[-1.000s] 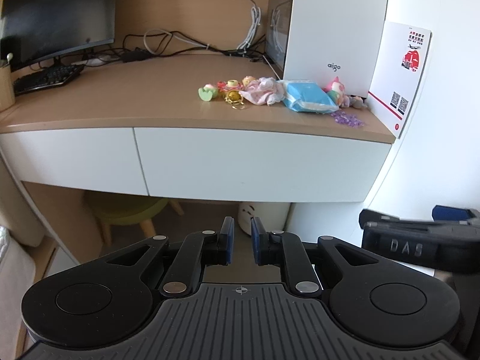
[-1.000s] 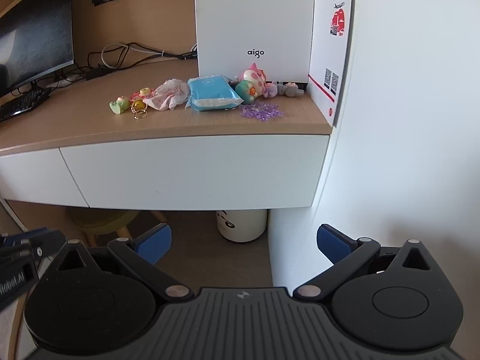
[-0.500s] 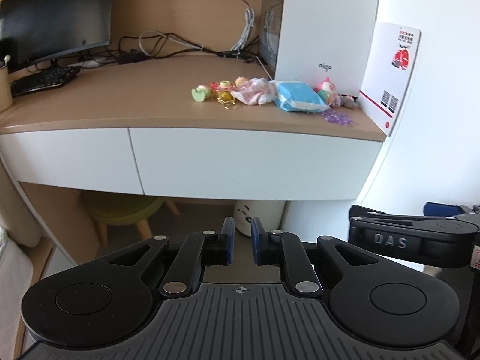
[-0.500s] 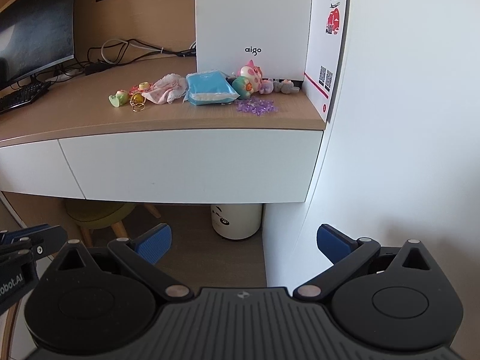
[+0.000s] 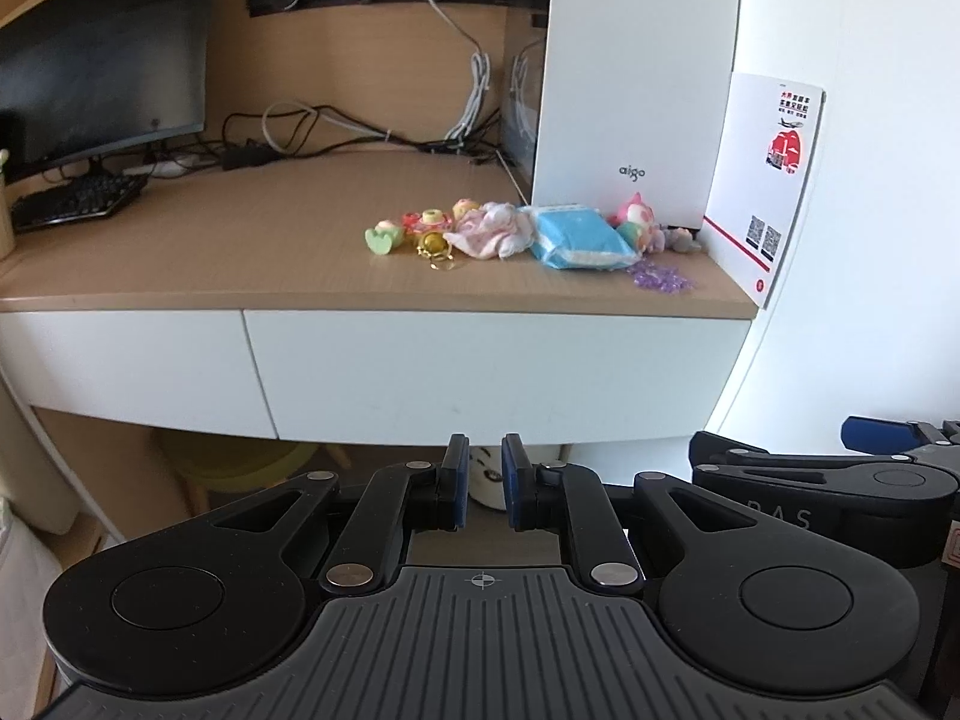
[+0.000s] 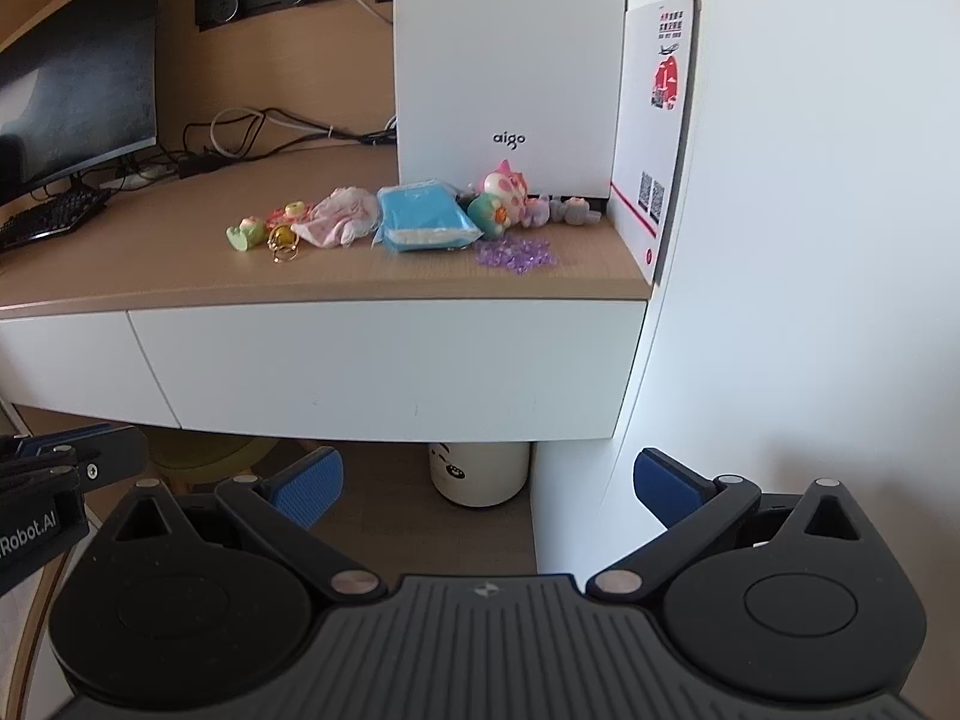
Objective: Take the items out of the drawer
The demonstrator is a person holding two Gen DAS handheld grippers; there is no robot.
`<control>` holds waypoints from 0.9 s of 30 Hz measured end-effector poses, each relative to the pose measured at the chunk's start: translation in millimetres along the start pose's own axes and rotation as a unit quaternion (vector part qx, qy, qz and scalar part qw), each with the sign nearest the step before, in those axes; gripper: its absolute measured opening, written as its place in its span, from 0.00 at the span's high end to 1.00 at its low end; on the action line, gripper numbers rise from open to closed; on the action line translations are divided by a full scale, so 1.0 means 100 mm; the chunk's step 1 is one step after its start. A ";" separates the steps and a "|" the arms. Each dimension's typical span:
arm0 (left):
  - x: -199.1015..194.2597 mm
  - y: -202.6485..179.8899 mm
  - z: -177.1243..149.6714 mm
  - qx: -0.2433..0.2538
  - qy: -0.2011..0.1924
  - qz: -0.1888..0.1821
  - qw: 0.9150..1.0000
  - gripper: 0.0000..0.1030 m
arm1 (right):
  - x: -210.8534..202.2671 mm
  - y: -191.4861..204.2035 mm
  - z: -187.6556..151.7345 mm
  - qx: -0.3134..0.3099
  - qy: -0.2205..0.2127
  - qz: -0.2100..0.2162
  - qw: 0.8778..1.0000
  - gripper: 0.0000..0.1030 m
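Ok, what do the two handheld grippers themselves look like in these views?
Both look alike: matte black linkage arms with silver pivot pins, round black discs either side, and a ribbed grey base plate with a small centre mark. The fingers carry blue ribbed pads. The left gripper shows white "Robot.AI" lettering on its side in the right wrist view; the right gripper shows raised "DAS" letters in the left wrist view. No hands or sleeves are visible.

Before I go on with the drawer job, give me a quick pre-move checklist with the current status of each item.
1. Right drawer shut: ok.
2. Handle on the drawer front: cannot tell, none visible.
3. Left gripper empty, fingers nearly together: ok.
4. Right gripper empty, fingers wide apart: ok.
5. Items on the desktop, blue pack and purple beads, back from the edge: ok.
6. Anything left in the drawer: cannot tell.
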State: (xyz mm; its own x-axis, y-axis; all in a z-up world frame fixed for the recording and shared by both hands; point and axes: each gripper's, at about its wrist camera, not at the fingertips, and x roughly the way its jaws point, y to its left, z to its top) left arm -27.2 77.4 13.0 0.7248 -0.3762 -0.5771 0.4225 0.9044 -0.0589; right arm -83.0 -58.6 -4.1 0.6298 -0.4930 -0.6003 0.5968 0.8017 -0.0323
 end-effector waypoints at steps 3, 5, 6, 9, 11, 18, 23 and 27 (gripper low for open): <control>0.01 -0.02 0.01 0.001 0.001 -0.002 1.000 0.86 | 0.01 -0.02 0.01 0.001 0.001 0.002 1.000 0.00; 0.00 -0.04 0.00 0.003 -0.001 -0.005 1.000 0.86 | 0.00 -0.02 0.02 -0.001 -0.001 0.004 1.000 0.00; 0.00 -0.05 0.00 0.005 -0.002 -0.006 1.000 0.86 | 0.00 -0.02 0.02 -0.002 -0.002 0.006 1.000 0.00; 0.01 -0.06 0.00 0.005 -0.002 -0.004 1.000 0.86 | -0.01 -0.01 0.03 -0.003 -0.004 0.005 1.000 0.00; 0.02 -0.06 0.00 0.006 -0.003 0.003 1.000 0.86 | -0.01 -0.03 0.04 0.000 -0.003 0.004 1.000 0.00; 0.03 -0.11 -0.03 0.026 -0.015 0.004 1.000 0.86 | -0.01 -0.04 0.03 0.000 -0.002 0.004 1.000 0.00; 0.07 -0.10 -0.01 0.021 -0.007 0.000 1.000 0.86 | -0.01 -0.05 0.04 0.000 -0.005 0.005 1.000 0.00; 0.09 -0.11 0.00 0.021 -0.002 -0.002 1.000 0.86 | 0.01 -0.08 0.04 0.004 -0.002 0.002 1.000 0.00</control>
State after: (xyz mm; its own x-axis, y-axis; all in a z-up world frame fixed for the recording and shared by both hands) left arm -25.1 64.4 8.3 0.7260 -0.3804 -0.5730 0.4478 0.8938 -0.0260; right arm -84.9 -67.1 -1.5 0.6341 -0.4917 -0.5967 0.5987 0.8007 -0.0236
